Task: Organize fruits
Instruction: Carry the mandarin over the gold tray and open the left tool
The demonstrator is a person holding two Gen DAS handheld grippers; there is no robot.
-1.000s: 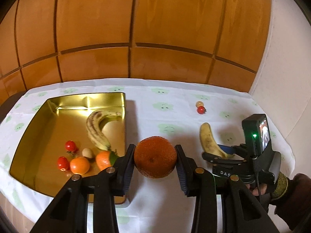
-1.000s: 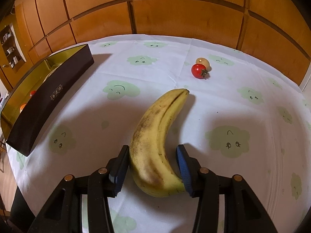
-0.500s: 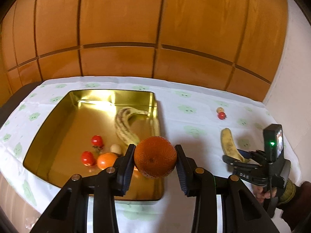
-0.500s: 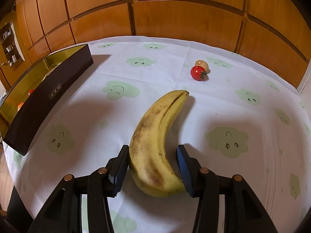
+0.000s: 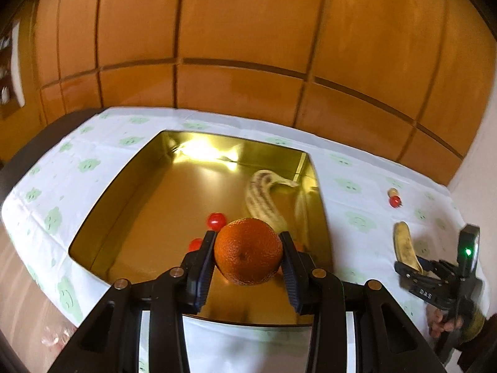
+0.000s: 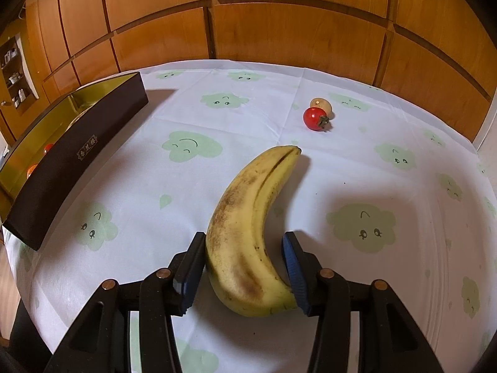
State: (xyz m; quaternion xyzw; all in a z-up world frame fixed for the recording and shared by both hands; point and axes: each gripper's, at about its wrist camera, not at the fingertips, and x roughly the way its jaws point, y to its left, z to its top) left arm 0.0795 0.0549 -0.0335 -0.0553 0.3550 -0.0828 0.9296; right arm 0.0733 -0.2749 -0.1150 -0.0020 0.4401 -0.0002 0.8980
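My left gripper (image 5: 248,256) is shut on a large orange (image 5: 248,251) and holds it above the near right part of the gold tray (image 5: 130,186). The tray holds a spotted banana (image 5: 261,195) and red cherry tomatoes (image 5: 216,220); other fruit is hidden behind the orange. My right gripper (image 6: 243,264) is shut on a yellow banana (image 6: 248,217) that lies on the tablecloth; it also shows at the right of the left wrist view (image 5: 407,262). A cherry tomato (image 6: 314,118) and a small tan fruit (image 6: 321,104) lie beyond it.
The table has a white cloth with green smiley prints (image 6: 192,146). The tray's dark outer wall (image 6: 84,155) stands to the left of the right gripper. Wooden wall panels (image 5: 248,46) rise behind the table. The table's near edge is below the tray.
My left gripper has carried the orange leftward, from over the cloth to over the tray. The right gripper has stayed around the banana, with the view shifted slightly.
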